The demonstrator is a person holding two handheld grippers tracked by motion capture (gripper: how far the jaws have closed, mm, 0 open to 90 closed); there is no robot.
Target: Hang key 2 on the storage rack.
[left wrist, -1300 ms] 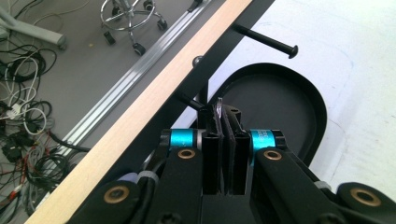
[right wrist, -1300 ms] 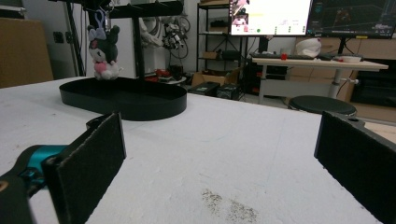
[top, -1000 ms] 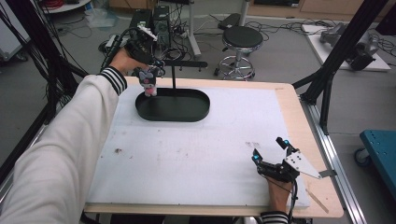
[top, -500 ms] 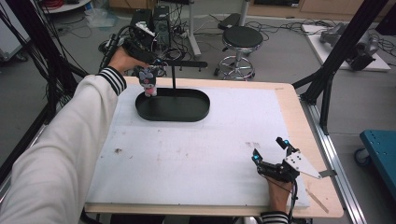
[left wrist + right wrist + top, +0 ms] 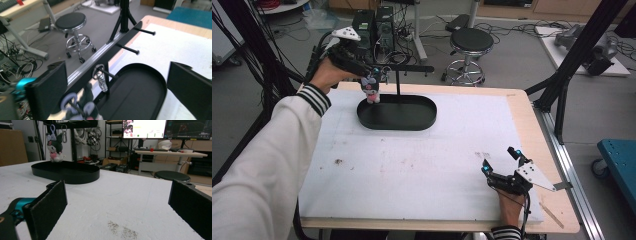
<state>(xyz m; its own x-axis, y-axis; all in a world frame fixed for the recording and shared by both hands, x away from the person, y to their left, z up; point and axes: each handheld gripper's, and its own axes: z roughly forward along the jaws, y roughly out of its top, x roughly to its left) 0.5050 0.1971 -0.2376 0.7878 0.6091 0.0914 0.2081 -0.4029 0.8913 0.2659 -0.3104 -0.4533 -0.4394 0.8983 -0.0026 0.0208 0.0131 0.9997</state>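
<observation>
A small plush keychain toy [image 5: 371, 91] with dark ears and a pink front hangs by a silver carabiner [image 5: 101, 80] from a peg on the black rack bar [image 5: 404, 69]. It hangs over the left end of the black oval tray [image 5: 412, 120]. My left gripper [image 5: 370, 75] is at the rack beside the toy, and its jaws stand wide apart around the carabiner [image 5: 118, 67] without touching it. My right gripper [image 5: 499, 158] rests open on the white mat near the front right, with nothing between its jaws [image 5: 117, 185]. It faces the toy [image 5: 55, 148] and the tray [image 5: 66, 171].
Two more bare pegs [image 5: 127, 48] stick out of the rack bar. The white mat [image 5: 412, 170] covers the wooden table. A round stool [image 5: 469, 42] and cables stand on the floor behind the table, and a black frame leg [image 5: 562, 85] rises at the right edge.
My left hand has drawn slightly back to the left from the rack. The toy still hangs on its peg, and my right gripper has not moved.
</observation>
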